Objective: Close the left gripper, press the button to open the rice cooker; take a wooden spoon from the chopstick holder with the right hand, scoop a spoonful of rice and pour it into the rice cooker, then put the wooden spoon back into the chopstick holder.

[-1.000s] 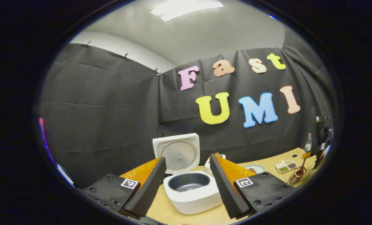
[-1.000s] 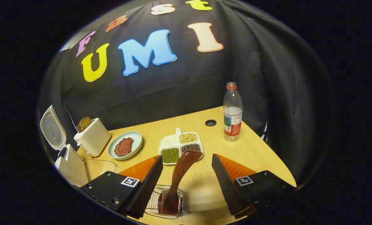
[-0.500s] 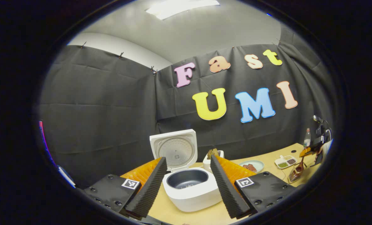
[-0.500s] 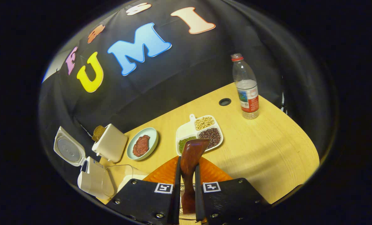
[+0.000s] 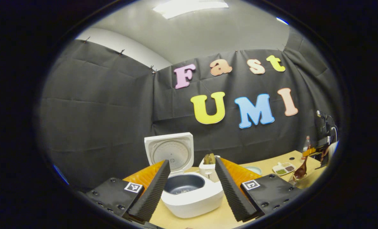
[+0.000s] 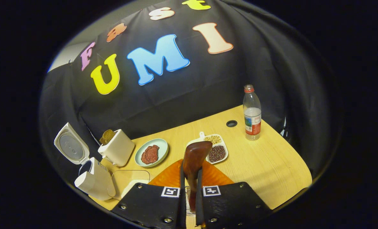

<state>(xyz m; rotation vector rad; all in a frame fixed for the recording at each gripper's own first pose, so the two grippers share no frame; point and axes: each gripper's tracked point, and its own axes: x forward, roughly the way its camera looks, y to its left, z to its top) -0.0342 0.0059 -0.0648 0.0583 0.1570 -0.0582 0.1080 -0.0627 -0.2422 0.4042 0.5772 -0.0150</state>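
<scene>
In the left gripper view, the left gripper [image 5: 189,187] is held with its fingers spread wide and nothing between them. Framed between the fingers, the rice cooker [image 5: 192,197] stands on the desk [image 5: 208,220] with its lid [image 5: 170,152] raised upright and its dark inner pot exposed. A toaster [image 5: 209,166] is seen just behind the cooker. Far off to the right, the wooden spoon [image 5: 300,171] is seen lifted, gripped by the right gripper, above the wire chopstick holder [image 5: 293,180], with a divided dish [image 5: 283,168] nearby.

In the right gripper view, the right gripper [image 6: 190,194] is clamped narrowly on the spoon's handle, both fingers pressing it, and the spoon's broad end [image 6: 196,154] rises ahead. A plate [image 6: 151,152] with a reddish piece, the toaster and the open cooker [image 6: 92,181] are set out to the left; a water bottle [image 6: 252,113] stands upright at the right.
</scene>
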